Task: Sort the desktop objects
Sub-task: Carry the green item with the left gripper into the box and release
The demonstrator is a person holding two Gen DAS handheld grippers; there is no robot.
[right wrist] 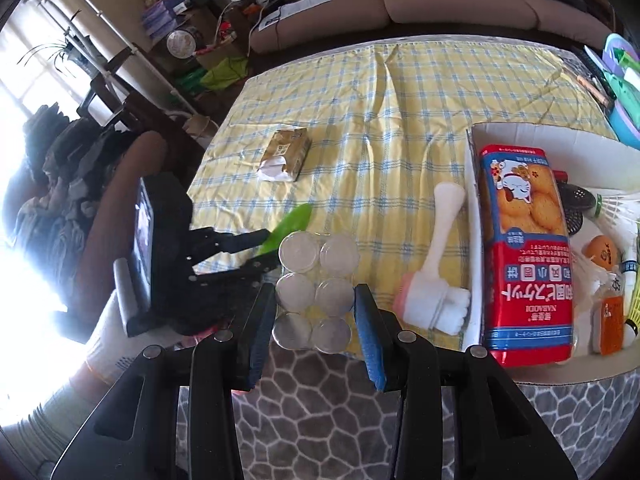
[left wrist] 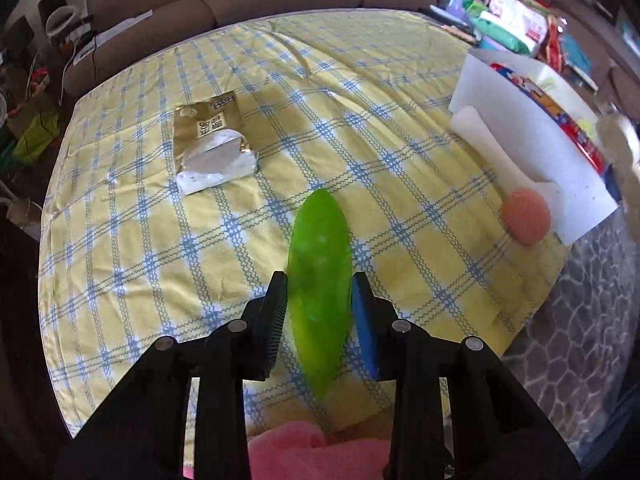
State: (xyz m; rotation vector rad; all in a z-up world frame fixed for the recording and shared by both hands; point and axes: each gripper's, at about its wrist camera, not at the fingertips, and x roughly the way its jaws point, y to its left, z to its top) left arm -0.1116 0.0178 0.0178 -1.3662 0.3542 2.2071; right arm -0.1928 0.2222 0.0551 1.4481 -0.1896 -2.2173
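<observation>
My left gripper (left wrist: 320,280) is shut on a flat green leaf-shaped plastic piece (left wrist: 320,248), which sticks out forward past the fingers above the checked tablecloth (left wrist: 160,240). The right wrist view shows that gripper (right wrist: 272,248) from the side, with the green piece (right wrist: 290,222) pointing up and right. My right gripper (right wrist: 314,292) is shut on a clear pack of several round lidded cups (right wrist: 316,280), held over the table's near edge. A white cardboard box (right wrist: 520,136) on the right holds a red and blue biscuit packet (right wrist: 524,248) and small items.
A white-handled brush (right wrist: 440,240) with a pink head (left wrist: 526,216) lies against the box's left wall. A gold packet (left wrist: 212,136) lies on the cloth further back. A pink cloth (left wrist: 292,444) shows at the near edge. A person sits on the left (right wrist: 60,200). A sofa stands behind the table.
</observation>
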